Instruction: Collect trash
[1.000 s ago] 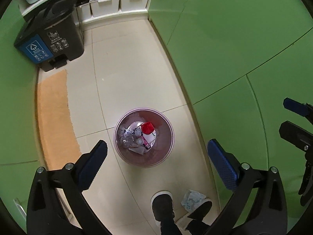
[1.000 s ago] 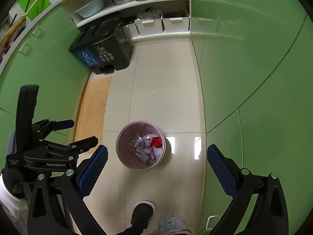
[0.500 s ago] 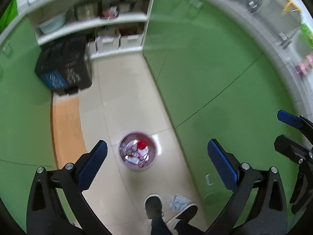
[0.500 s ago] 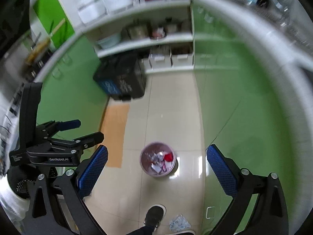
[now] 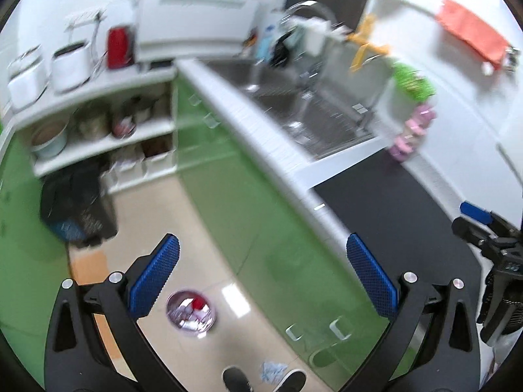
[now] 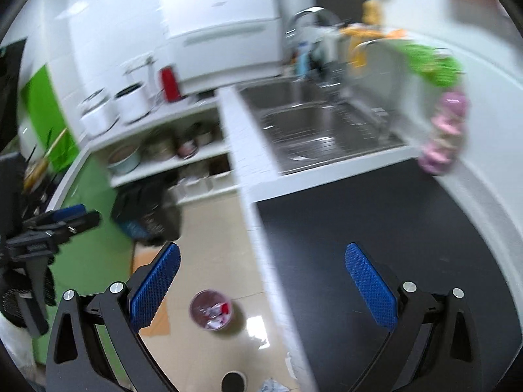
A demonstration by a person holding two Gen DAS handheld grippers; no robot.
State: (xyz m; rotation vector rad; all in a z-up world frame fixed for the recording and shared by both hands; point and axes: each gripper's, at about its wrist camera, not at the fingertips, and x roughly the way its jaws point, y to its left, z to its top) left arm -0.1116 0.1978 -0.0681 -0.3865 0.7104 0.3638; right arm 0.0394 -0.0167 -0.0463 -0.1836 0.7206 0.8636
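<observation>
A small round pink waste bin (image 5: 192, 313) with crumpled paper and a red scrap inside stands on the tile floor far below; it also shows in the right wrist view (image 6: 211, 314). My left gripper (image 5: 261, 271) is open and empty, high above the floor beside the green cabinets. My right gripper (image 6: 261, 277) is open and empty, above the edge of the black countertop (image 6: 376, 228). Each gripper shows at the edge of the other's view. A crumpled bluish scrap (image 5: 273, 370) lies on the floor by the person's shoes.
A steel sink (image 6: 313, 130) with a tap sits beyond the black counter (image 5: 392, 209). Green cabinet fronts (image 5: 248, 215) run along the floor. A dark pedal bin (image 5: 78, 209) stands by white shelves (image 5: 98, 143) with pots. An orange mat (image 5: 88, 268) lies on the floor.
Both grippers have risen well above the floor to counter height. The waste bin has shrunk in view and the sink and black counter have come into sight. Both stay open.
</observation>
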